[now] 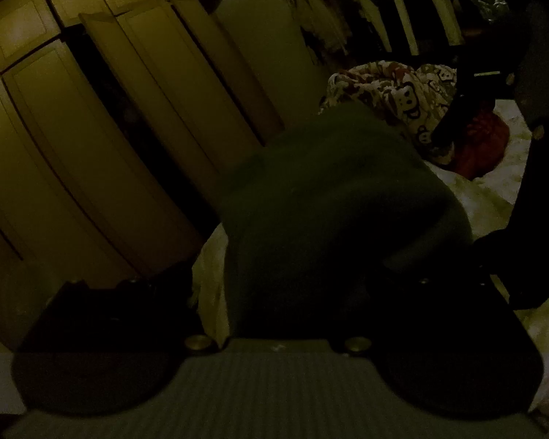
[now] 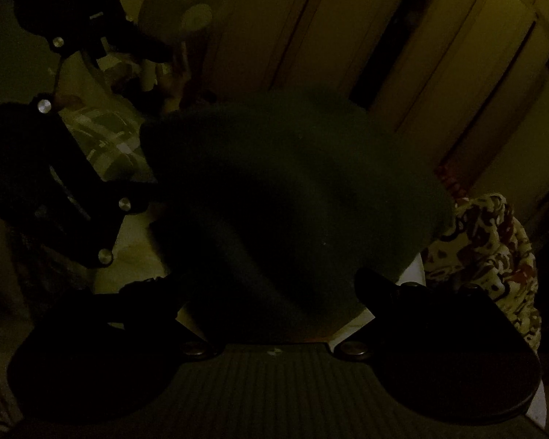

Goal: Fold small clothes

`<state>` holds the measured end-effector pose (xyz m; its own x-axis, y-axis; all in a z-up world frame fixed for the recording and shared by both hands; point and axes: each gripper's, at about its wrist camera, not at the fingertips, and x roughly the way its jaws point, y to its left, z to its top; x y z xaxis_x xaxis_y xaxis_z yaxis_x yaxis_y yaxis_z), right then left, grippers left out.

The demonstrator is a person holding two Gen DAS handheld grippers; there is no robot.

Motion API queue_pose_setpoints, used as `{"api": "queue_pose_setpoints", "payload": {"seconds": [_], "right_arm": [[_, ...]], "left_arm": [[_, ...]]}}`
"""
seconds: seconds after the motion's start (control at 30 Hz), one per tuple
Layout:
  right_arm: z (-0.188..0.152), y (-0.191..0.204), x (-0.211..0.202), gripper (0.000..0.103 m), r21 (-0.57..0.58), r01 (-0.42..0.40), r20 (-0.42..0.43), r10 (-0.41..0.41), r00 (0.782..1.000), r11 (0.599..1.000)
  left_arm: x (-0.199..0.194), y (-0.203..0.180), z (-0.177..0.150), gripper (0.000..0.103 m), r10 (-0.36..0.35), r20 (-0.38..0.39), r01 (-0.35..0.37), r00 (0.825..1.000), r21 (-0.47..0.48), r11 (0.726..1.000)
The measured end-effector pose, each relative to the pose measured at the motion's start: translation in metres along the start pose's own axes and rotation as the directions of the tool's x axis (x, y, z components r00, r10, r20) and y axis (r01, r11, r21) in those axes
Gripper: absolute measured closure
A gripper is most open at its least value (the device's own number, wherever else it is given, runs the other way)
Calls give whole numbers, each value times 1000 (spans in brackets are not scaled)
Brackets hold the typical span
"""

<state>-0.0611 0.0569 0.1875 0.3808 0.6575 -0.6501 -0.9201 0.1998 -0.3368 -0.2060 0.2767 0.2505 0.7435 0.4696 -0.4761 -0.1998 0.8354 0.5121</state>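
Observation:
The frames are very dark. A dark green garment [image 1: 329, 190] hangs bunched between the fingers of my left gripper [image 1: 274, 274], lifted above the pale bed; the cloth hides the fingertips. The same green garment [image 2: 282, 183] fills the middle of the right wrist view and covers the tips of my right gripper [image 2: 271, 285], which looks shut on it. In the left wrist view the right gripper [image 1: 443, 135] reaches in from the upper right to the garment's far edge. The left gripper [image 2: 139, 201] shows as a black frame at the left, touching the cloth's side.
A tall wardrobe [image 1: 91, 128] with panelled doors, one ajar, stands behind the bed. A monkey-print cloth [image 1: 395, 91] and a red item [image 1: 483, 139] lie on the white sheet [image 1: 494, 197]. A checked cloth [image 2: 106, 146] lies at the left of the right wrist view.

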Motion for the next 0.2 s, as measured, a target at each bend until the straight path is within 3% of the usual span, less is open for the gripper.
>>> {"api": "queue_pose_setpoints", "payload": {"seconds": [0.2], "right_arm": [[1,-3,3,0,15,-6,-11,6,1000,1000]], "left_arm": [[-1,7,-1,0,13,18,-12,1000,-42,999]]}}
